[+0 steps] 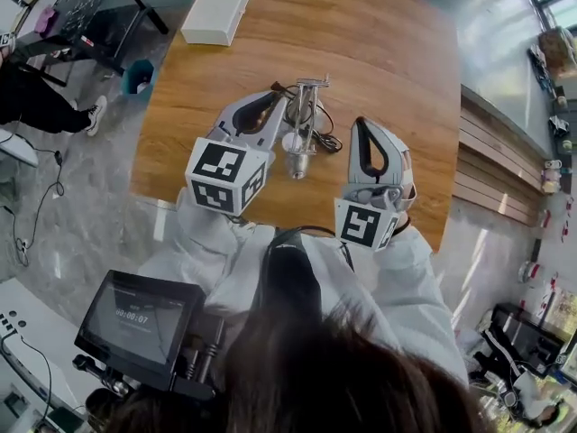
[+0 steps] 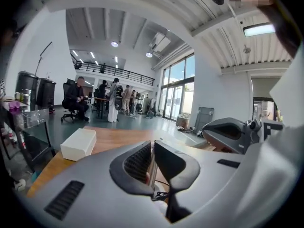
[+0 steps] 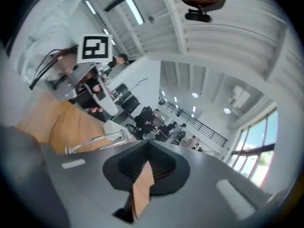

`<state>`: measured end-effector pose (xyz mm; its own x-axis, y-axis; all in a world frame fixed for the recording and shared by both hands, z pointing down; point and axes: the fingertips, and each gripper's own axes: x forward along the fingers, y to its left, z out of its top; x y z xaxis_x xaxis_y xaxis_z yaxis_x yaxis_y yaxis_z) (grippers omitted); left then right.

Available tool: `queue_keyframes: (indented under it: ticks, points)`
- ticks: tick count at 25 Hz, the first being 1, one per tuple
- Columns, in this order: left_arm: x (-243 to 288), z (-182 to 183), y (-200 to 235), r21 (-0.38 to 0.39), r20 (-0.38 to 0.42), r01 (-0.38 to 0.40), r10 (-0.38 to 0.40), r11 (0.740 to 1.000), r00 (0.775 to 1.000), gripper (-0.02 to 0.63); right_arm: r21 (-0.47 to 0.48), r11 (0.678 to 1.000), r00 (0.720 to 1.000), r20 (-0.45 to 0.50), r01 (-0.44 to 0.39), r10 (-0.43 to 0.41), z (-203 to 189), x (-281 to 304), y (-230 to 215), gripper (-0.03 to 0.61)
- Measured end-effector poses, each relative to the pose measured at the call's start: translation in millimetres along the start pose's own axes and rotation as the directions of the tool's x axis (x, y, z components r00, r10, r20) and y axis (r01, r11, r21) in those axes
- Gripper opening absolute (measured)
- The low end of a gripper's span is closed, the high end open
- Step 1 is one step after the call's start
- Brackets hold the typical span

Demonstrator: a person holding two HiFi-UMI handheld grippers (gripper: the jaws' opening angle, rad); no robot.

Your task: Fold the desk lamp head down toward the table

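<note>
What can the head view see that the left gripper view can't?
Only the head view shows the small screen and the marker cube on the left gripper. Only the left gripper view shows the balcony railing and the people standing far back. Both show the white box, the wooden table and the right gripper.

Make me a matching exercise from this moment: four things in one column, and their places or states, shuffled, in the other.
1. desk lamp
2. white box
3. right gripper
4. teal bin

A. on the floor beside the table
B. jaws together, nothing held
C. at the table's far edge
D. mid-table, its arm in the jaws of the left gripper

Pairs: 1-D, 2-C, 3-B, 4-A
</note>
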<state>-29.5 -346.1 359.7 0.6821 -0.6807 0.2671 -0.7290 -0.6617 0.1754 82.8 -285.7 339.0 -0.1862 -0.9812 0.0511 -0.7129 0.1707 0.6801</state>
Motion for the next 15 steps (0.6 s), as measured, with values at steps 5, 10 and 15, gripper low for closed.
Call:
queue_keyframes:
  ticks: [5, 10, 15]
  points:
    - [-1.9, 30.1, -18.9, 0.048, 0.105, -0.072, 0.067, 0.996, 0.992, 0.002, 0.391, 0.920, 0.999, -0.046, 0.037, -0.021, 13.6, 12.3, -26.0, 0.000]
    - [-9.8, 45.5, -21.6, 0.058, 0.178, -0.138, 0.126, 0.989, 0.976, 0.002, 0.591, 0.807, 0.998, -0.035, -0.015, 0.045, 17.2, 27.0, -23.6, 0.000]
    - [-8.3, 47.5, -27.3, 0.089, 0.195, -0.173, 0.153, 0.981, 0.969, 0.002, 0.640, 0.764, 0.994, 0.003, -0.086, 0.110, 21.9, 32.4, -15.5, 0.000]
